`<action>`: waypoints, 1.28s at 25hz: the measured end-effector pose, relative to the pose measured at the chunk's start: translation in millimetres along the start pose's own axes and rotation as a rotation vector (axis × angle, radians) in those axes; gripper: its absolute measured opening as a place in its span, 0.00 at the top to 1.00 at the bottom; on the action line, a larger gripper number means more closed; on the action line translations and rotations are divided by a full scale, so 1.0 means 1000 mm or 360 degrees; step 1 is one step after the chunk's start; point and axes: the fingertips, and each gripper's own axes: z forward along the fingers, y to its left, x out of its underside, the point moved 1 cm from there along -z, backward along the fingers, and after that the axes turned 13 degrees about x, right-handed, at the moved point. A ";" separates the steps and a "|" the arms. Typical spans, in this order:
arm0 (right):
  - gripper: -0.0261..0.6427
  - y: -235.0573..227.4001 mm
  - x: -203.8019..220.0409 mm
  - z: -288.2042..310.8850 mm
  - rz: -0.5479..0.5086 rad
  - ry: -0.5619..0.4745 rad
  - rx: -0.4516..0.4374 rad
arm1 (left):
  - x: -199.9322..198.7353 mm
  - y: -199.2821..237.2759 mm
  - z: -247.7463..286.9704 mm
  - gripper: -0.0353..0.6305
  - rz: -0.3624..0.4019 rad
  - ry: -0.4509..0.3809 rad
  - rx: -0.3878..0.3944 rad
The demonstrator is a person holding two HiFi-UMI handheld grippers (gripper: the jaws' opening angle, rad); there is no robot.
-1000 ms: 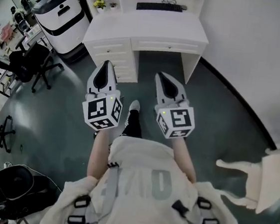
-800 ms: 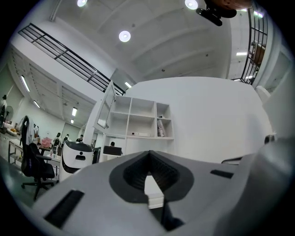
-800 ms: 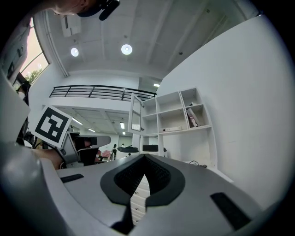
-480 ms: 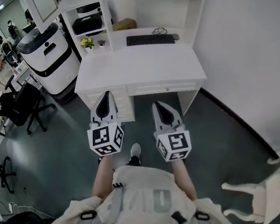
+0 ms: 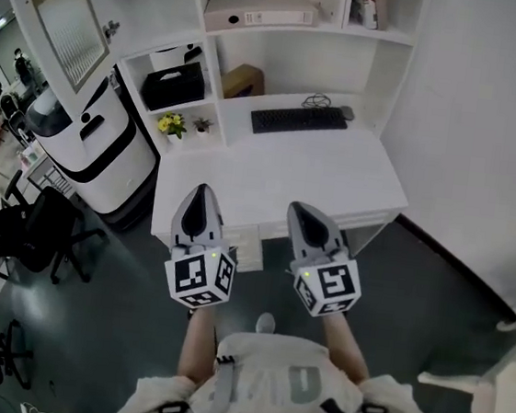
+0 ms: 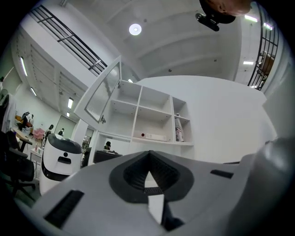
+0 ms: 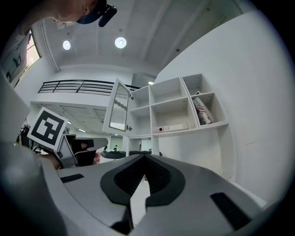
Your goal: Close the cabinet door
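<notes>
1. Head view: the door [image 5: 63,7] stands wide open at the upper left, swung out from the cabinet [image 5: 259,34] above the desk [image 5: 290,168]. The left gripper [image 5: 201,189] and right gripper [image 5: 297,208] are held side by side over the desk's near edge, well short of the door, so the reach has yet to be made.
2. Left gripper view: the left gripper [image 6: 149,159] is clenched on nothing. The door [image 6: 103,92] hangs up and to the left, its knob [image 6: 102,120] at the lower free corner. This gripper looks the nearer one. I would raise it to the door's outer face and press on the frame near the knob, not on the ribbed pane.
3. Right gripper view: the right gripper [image 7: 144,159] is likewise clenched and empty, with the door [image 7: 118,107] above it. Push along the hinge's arc, steadily, until the door meets the shelves.
</notes>
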 end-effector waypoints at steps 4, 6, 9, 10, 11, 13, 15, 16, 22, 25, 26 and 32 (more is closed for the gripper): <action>0.96 0.005 -0.002 0.036 -0.0038 -0.0010 0.0025 | -0.012 0.023 0.034 0.94 0.0006 -0.0023 0.0041; 0.96 0.006 -0.004 0.046 -0.0030 -0.0011 0.0025 | -0.015 0.025 0.043 0.94 0.0005 -0.0030 0.0061; 0.96 0.006 -0.008 0.060 -0.0009 -0.0040 0.0035 | -0.007 0.024 0.053 0.94 0.0000 -0.0001 0.0058; 0.96 0.005 -0.009 0.065 0.0000 -0.0053 0.0043 | -0.002 0.024 0.055 0.94 -0.0010 0.0011 0.0048; 0.96 0.005 -0.010 0.069 0.0011 -0.0062 0.0046 | 0.003 0.023 0.057 0.94 -0.0025 0.0021 0.0040; 0.96 0.005 -0.009 0.075 0.0028 -0.0074 0.0026 | 0.013 0.018 0.060 0.94 -0.0045 0.0034 0.0035; 0.96 0.003 -0.009 0.078 0.0031 -0.0092 -0.0003 | 0.019 0.015 0.062 0.94 -0.0039 0.0041 0.0022; 0.96 0.001 -0.008 0.080 0.0032 -0.0096 -0.0015 | 0.022 0.014 0.063 0.94 -0.0041 0.0048 0.0009; 0.96 -0.020 0.000 0.089 0.0079 -0.0064 -0.0047 | 0.031 0.009 0.065 0.94 -0.0018 0.0095 -0.0080; 0.96 -0.023 -0.001 0.095 0.0091 -0.0073 -0.0091 | 0.029 0.012 0.066 0.94 -0.0010 0.0086 -0.0139; 0.96 -0.023 -0.003 0.097 0.0096 -0.0078 -0.0112 | 0.027 0.013 0.064 0.94 -0.0005 0.0079 -0.0163; 0.96 0.005 -0.013 0.108 0.0133 -0.0109 -0.0333 | 0.007 0.034 0.040 0.94 0.0056 0.0030 -0.0368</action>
